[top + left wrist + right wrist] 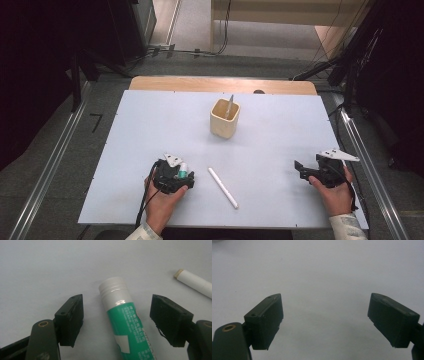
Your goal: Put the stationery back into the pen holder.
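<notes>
At the far middle of the table (150, 125) you have a small square cup (224, 120), cream-coloured with thick walls, and one thin grey pen (229, 106) stands in it, leaning on its rim.

Your left gripper (117, 315) is low over the near left part of the white sheet. The glue stick (125, 322) lies between its two jaws, and there is a gap on each side, so neither pad touches it. The jaws stand spread, nothing is pinched. In the high view the glue stick (184, 171) pokes out at the front of the left gripper (186, 176).

The glue stick is a smooth, glossy tube, green with small white print, and its white cap has ridges. Just beside it lies a white marker (223, 187), long and round, with a pale tan end (178, 273).

Your right gripper (299, 169) rests near the right edge, its jaws wide apart over the bare matte sheet (324, 277).
</notes>
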The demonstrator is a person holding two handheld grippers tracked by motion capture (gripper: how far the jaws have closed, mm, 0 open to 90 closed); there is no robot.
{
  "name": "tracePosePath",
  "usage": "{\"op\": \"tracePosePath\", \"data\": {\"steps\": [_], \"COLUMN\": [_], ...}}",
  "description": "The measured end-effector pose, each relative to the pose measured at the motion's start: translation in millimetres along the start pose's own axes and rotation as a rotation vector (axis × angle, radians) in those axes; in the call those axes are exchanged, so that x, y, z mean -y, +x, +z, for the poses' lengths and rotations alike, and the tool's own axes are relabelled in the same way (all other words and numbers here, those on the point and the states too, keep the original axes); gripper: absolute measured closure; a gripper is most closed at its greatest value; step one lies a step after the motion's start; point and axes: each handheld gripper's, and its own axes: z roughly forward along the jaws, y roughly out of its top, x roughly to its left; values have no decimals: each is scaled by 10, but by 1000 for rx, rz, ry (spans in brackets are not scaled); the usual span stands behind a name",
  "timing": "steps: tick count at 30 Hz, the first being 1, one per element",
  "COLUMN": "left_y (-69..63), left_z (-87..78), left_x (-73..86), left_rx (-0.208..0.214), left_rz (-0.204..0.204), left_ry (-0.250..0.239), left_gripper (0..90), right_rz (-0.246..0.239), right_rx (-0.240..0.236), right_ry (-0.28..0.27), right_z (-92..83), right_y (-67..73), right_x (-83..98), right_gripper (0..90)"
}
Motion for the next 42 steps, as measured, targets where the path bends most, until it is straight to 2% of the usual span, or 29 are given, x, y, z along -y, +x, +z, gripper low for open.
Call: {"op": "tracePosePath", "data": {"steps": [3, 6, 12, 17, 21, 27, 32, 37, 42], "left_y": [-24, -34, -52, 9, 10, 37, 48, 33, 53], "left_z": [8, 7, 5, 1, -1, -4, 8, -14, -31], "left_x": [5, 17, 23, 19, 13, -10, -40, -77, -143], "left_rx": [-23, -45, -19, 4, 3, 26, 69, 82, 97], "left_rz": [13, 24, 39, 32, 53, 66, 54, 57, 42], "left_ry": [-5, -17, -28, -31, -23, -15, -23, -40, -60], "left_gripper": [310, 381, 529, 657, 659, 663, 663, 663, 664], "right_rz": [-1, -3, -2, 0, -2, -1, -2, 0, -1], "right_rx": [-1, -1, -3, -3, -3, -3, -4, -3, -1], "right_ry": [-1, -2, -2, -1, -1, -2, -3, -3, 0], "right_z": [0, 0, 0, 1, 4, 0, -1, -3, 4], "right_y": [0, -1, 0, 2, 1, -1, -5, -11, -5], "right_x": [-1, -1, -2, -3, -3, -4, -4, -2, -1], "right_gripper": [114, 114, 114, 114, 114, 114, 114, 114, 114]}}
